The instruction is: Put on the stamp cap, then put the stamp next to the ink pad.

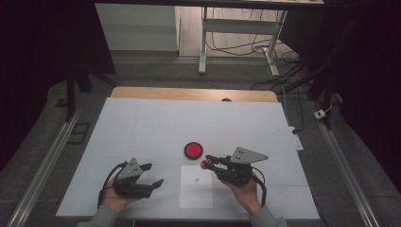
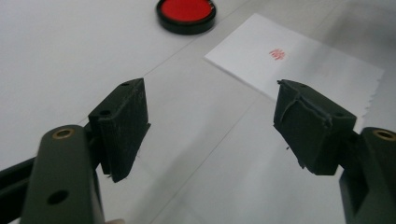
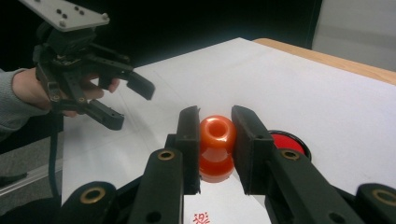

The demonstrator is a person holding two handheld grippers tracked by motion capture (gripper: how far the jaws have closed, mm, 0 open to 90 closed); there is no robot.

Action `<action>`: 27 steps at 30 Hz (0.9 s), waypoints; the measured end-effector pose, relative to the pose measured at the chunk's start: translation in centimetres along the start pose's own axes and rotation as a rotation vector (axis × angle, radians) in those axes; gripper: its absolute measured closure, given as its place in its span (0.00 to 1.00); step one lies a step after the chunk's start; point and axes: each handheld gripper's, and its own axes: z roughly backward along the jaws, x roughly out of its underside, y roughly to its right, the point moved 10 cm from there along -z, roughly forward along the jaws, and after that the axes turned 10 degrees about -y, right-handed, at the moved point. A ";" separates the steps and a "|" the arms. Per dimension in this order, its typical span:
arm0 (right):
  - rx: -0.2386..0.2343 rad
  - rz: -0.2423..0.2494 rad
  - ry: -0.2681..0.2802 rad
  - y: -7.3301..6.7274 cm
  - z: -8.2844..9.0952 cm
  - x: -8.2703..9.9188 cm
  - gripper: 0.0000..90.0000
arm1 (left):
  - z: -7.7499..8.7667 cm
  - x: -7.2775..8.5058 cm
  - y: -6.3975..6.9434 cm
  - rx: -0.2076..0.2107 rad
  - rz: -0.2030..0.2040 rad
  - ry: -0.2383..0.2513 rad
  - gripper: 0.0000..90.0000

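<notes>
Landmark: the sheet of paper (image 1: 196, 187), lying flat on the white table cover (image 1: 142, 123) near the person's edge, with a small red stamp mark (image 1: 197, 179) already printed on its upper part.
Stamp: an orange-red knobbed stamp (image 3: 216, 147), clamped between the jaws of the right gripper (image 1: 208, 162) — held just above the paper's upper right corner, clear of the sheet.
Ink pad: a round black tin with red ink (image 1: 193, 150), open, just beyond the paper's far edge and close beside the stamp.
Left gripper: (image 1: 153, 174) to the left of the paper, jaws spread wide with nothing between them, no pad on the sheet.
Step in hand: judging by the mark on the paper, one print is made — the stamp is lifted off and hangs between paper and ink pad.
Next move: likely either re-inking on the pad or setting the stamp down; re-inking calls for a short shift away from the paper and a level, straight press.
</notes>
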 end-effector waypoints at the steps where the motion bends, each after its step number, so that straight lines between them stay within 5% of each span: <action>1: 0.002 0.000 -0.001 0.1 0.0 0.0 0.81 | 0.2 0.3 -0.2 -0.012 0.008 0.000 0.30; 11: 0.016 -0.010 -0.003 0.8 0.3 0.1 0.81 | 1.7 2.5 -1.4 -0.054 0.042 -0.014 0.30; 27: 0.049 -0.020 -0.017 2.2 0.0 0.2 0.80 | 2.0 2.7 -1.7 -0.060 0.046 -0.008 0.29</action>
